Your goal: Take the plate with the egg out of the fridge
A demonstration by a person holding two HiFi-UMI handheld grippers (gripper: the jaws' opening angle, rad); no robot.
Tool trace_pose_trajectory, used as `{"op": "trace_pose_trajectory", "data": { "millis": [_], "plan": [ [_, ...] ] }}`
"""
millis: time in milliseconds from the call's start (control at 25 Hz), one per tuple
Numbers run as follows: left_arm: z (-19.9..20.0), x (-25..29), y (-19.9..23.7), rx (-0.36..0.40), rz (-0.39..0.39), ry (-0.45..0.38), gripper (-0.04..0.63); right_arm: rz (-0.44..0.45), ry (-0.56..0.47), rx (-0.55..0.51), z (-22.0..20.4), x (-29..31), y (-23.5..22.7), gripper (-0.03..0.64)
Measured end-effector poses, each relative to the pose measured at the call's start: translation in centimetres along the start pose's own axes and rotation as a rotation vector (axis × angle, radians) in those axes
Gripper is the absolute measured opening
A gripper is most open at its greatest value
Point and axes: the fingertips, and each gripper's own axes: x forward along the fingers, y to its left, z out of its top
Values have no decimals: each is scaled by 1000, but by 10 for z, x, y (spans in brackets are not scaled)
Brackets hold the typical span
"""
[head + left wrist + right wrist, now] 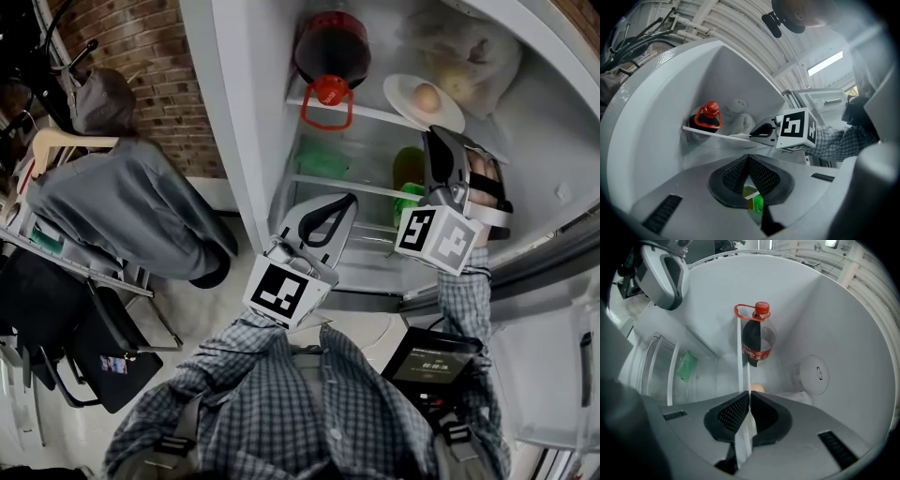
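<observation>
Right hand-held gripper (749, 398): clamped on the plate (401, 92) rim at 6 o'clock, for a level pull.
Left hand-held gripper (749, 161): pressed together, empty, held clear.

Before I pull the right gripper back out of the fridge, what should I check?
1. Right gripper holding the plate: ok, its jaws are closed on the thin white rim.
2. Egg seated on the plate: ok, near the middle.
3. Bottle clear of the plate: ok, apart from it, further left on the shelf.
4. Bag behind the plate free of it: cannot tell.
5. Left gripper out of the way: ok, shut, empty, lower and to the left.
6. Plate level: cannot tell.
</observation>
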Motion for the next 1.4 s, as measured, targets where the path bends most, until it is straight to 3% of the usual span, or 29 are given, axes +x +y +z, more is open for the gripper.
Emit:
{"op": "trace_pose_trajectory", "data": {
  "millis": [200,360,640,880,1080,1240,1400],
  "plan": [
    [0,-1,7,-1,17,0,6,-2,-16,21,3,-3,-2,21],
    [4,1,11,-72,13,-29,6,-7,-25,29,3,-7,-2,21],
    [16,14,4,-263,-85,-72,6,-30,-37,45,5,-21,-4,21],
    [21,34,0,-283,-96,-56,6,-56,-50,48,7,-33,-5,21],
    [32,49,-4,-527,-186,-116,6,-66,-57,41,8,-44,-5,21],
    [44,58,-2,-664,-217,-174,9,-71,-60,36,8,-52,-5,21],
    [53,69,1,-825,-260,-212,77,-72,-61,27,7,-57,-5,21]
  ]
}}
